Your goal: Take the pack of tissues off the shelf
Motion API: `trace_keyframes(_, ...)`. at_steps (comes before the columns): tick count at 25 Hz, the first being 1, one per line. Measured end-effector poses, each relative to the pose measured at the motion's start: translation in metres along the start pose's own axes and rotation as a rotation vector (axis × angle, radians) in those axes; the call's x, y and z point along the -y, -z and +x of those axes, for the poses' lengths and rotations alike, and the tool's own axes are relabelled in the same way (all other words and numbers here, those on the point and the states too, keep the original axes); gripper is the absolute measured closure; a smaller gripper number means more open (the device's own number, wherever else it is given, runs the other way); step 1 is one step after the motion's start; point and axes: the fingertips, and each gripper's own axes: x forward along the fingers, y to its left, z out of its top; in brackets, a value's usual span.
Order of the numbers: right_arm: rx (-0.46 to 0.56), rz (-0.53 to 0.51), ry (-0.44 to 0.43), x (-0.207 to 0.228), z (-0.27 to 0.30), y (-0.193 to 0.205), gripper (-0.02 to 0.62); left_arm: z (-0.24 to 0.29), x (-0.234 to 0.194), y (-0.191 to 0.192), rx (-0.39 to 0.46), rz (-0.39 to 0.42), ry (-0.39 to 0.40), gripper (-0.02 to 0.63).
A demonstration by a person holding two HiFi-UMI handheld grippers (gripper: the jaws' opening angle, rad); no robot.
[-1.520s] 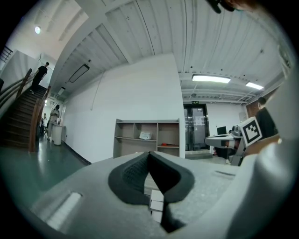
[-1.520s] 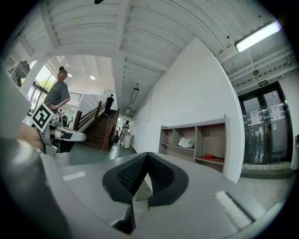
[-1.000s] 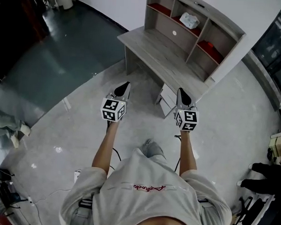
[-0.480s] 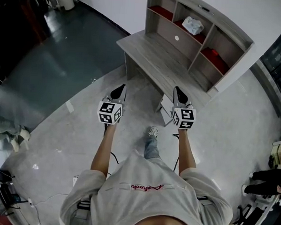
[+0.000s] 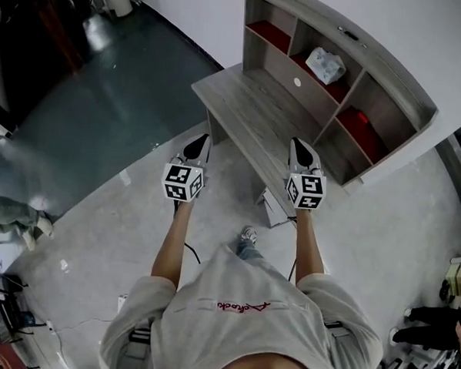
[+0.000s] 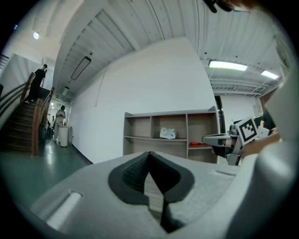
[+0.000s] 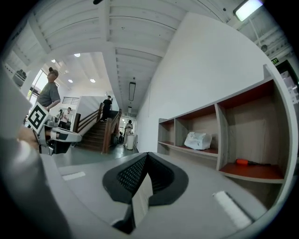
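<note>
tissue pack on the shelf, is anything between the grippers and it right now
Nothing visible blocks it. The tissue pack lies alone in the open middle compartment, with only the desk top below the way there. Left gripper and right gripper are both shut, short of it.

Pale grey short-sleeved T-shirt (image 5: 242, 327) with small red script across it, blue-grey trouser leg (image 5: 248, 251), light sneaker (image 5: 249, 235); hand-held left tool (image 5: 202, 142) and right tool (image 5: 297, 147), tapered grey-white shells with black ribbed pads (image 7: 133, 175), each bearing a white cube (image 5: 183, 182) of black square markers.
</note>
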Motion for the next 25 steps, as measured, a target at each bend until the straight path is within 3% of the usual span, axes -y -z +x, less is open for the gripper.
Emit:
trace_keyframes(12, 0.014, 0.034, -0.042, 0.077, 0.094, -0.003, 0.589, 0.124, -0.007, -0.024, 0.022, 0.013, 0.001, 0.604)
trace_keyframes(25, -0.006, 0.054, -0.054, 0.099, 0.143, 0.010, 0.589, 0.173, -0.027, -0.023, 0.007, 0.009, -0.013, 0.604)
